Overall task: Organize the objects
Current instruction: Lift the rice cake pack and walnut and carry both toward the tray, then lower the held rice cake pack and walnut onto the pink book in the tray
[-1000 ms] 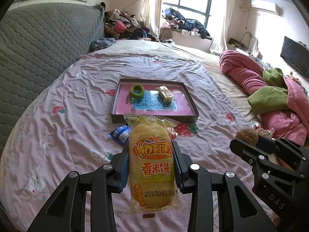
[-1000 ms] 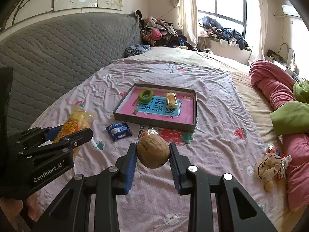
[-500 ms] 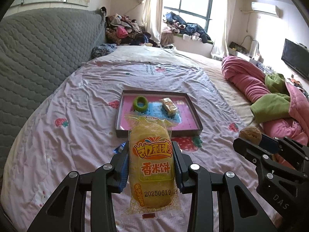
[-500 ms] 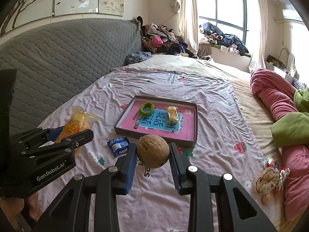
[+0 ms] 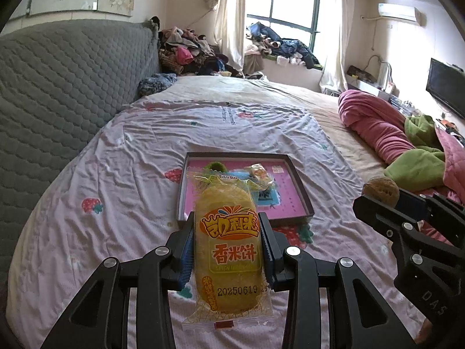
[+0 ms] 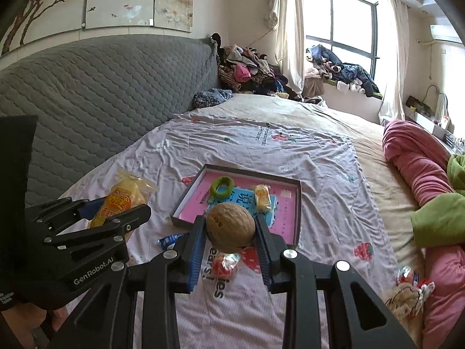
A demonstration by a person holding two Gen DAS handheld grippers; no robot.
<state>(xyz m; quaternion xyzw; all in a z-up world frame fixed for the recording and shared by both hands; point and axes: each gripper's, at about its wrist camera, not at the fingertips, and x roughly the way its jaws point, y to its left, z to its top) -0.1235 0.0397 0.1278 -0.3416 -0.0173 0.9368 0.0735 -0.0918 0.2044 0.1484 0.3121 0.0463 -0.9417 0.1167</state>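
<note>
My left gripper point(image 5: 226, 247) is shut on a yellow rice-cracker packet point(image 5: 228, 250), held above the bed in front of the tray; it also shows in the right wrist view point(image 6: 122, 200). My right gripper point(image 6: 229, 232) is shut on a brown walnut point(image 6: 231, 226), also seen in the left wrist view point(image 5: 380, 190). A dark-rimmed tray with a pink floor point(image 6: 298, 212) lies ahead on the sheet and holds a green ring point(image 6: 222, 186) and a small wrapped snack point(image 6: 262, 197).
A blue packet point(image 6: 170, 240) and a red-wrapped candy point(image 6: 225, 261) lie on the sheet before the tray. A plush toy point(image 6: 407, 299) lies at the right. Pink and green blankets point(image 6: 421, 174) are piled along the right. A grey headboard point(image 6: 101, 93) stands left.
Both grippers have risen and tilted up with their loads still held. The tray now sits lower and nearer in both views; the blue packet is now hidden in the left wrist view.
</note>
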